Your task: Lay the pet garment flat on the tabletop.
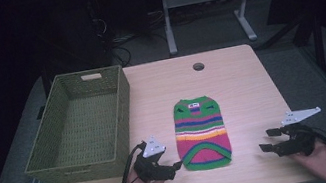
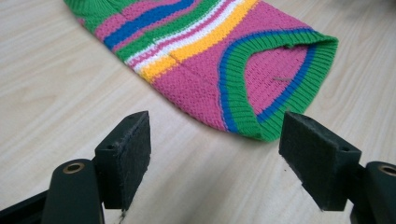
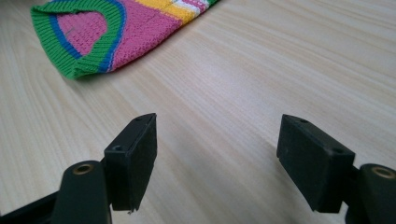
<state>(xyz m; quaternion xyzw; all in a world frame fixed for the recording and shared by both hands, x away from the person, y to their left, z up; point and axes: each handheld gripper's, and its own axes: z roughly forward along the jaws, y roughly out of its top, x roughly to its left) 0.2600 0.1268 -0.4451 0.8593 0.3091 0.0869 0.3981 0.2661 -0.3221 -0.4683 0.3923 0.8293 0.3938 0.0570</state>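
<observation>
From the high view, the striped sweater [image 1: 201, 132] lies flat mid-table, long axis running away from the person, hem nearest; the left gripper [image 1: 176, 166] sits just beside its near-left corner, the right gripper [image 1: 265, 140] well apart. In the left gripper view, jaws spread wide and empty, the hem [image 2: 280, 93] lies straight ahead. In the right gripper view, jaws likewise parted, the sweater lies far up-left

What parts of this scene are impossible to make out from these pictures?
- Label at the sweater collar: too small to read in the high view.
- Basket near inside wall: hidden by its own rim, high view.
- Sweater's far end: cut off by the top edge in both gripper views.
- Room behind the table: too dark.
</observation>
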